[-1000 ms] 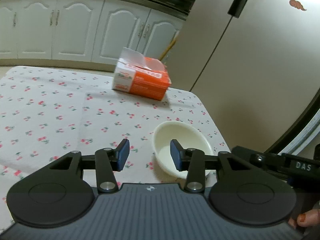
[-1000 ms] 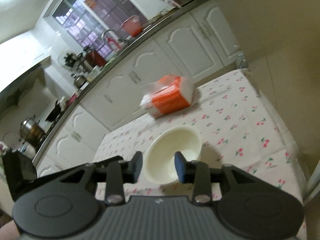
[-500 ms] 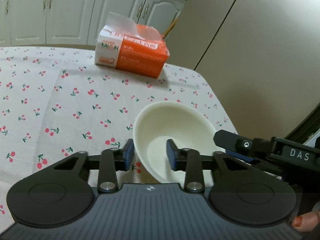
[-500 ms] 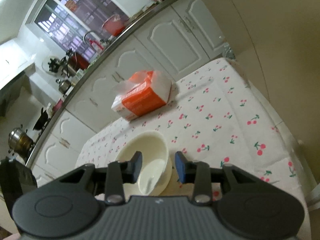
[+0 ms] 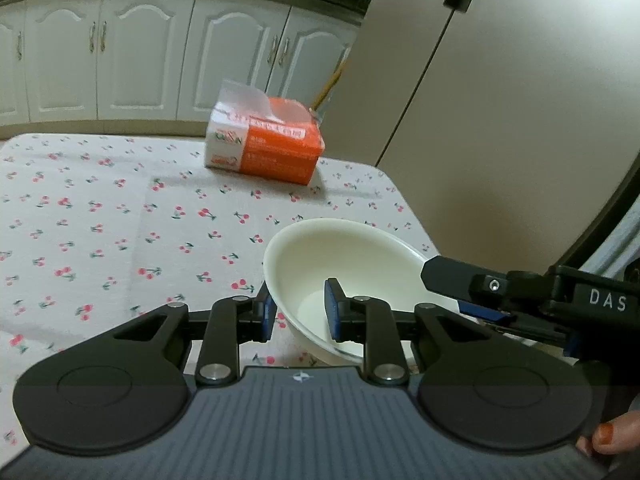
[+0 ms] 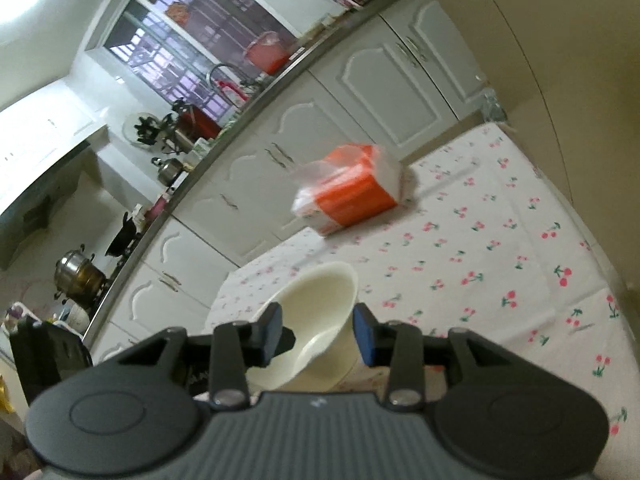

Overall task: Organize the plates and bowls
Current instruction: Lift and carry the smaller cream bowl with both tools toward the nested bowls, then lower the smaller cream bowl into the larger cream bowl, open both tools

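Cream bowl [image 5: 344, 276], near right front edge of tabletop [image 5: 120, 232], tilted, open side toward left-wrist cam; lifted or resting, can't tell. Same bowl [image 6: 320, 320] in right-wrist view, tipped up on its side, opening facing left.

Left gripper [image 5: 299, 312] straddling bowl's near-left rim: one blue-padded finger [image 5: 269, 316] outside wall, other finger [image 5: 332, 308] inside the basin. Narrow gap, closed onto the rim wall; pads look touching it.

Right gripper [image 6: 318, 336] around bowl from other side: left finger [image 6: 272, 330] in front of the opening, right finger [image 6: 364, 334] outside the wall. Gap wider than the wall between; contact w/ bowl can't be told, view blurred. In left-wrist view, right gripper [image 5: 444, 280] enters from right, black finger tip at bowl's far-right rim, "DAS" printed on body.

Beyond bowl: orange-and-white tissue box [image 5: 264, 148] w/ tissue sticking out top, farther back on tabletop, well apart from bowl. Cloth w/ small red cherry print covering tabletop. Fingertip w/ orange nail polish [image 5: 612, 436] at lower right corner.

Background: white cabinets [image 5: 140, 48] under a counter, beige fridge door [image 5: 500, 100] at right. Right-wrist view: barred window [image 6: 192, 44], pots [image 6: 78, 276] and kettle along counter.
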The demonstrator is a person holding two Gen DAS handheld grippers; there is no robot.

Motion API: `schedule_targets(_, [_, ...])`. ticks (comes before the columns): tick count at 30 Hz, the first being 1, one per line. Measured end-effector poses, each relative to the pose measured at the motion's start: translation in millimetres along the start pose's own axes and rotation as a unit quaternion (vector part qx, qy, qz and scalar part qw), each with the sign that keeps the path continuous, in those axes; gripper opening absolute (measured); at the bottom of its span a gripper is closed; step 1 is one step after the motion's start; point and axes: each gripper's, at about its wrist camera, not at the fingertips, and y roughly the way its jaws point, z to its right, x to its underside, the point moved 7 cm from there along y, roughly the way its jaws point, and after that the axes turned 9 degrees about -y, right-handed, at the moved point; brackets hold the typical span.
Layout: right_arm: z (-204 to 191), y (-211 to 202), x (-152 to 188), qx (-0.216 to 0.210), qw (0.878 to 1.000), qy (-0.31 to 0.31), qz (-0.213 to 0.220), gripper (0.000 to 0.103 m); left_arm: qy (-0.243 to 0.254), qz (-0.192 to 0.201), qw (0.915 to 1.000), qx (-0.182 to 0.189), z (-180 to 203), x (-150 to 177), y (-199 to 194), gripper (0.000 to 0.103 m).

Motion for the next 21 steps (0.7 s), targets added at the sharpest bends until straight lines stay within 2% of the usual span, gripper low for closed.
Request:
schedule_targets(10, [-71.8, -34.0, 28.1, -0.053, 0.998, -0.023, 0.016, 0.044, -0.012, 0.038, 0.9992, -0.003, -20.4, 18.6, -93.0, 0.027])
schedule_targets(21, [-161.5, -43.2, 87.1, -0.138, 0.989, -0.054, 0.003, 0.051, -0.02, 0.095, 0.994, -0.049, -71.8, 46.5, -193.6, 0.027])
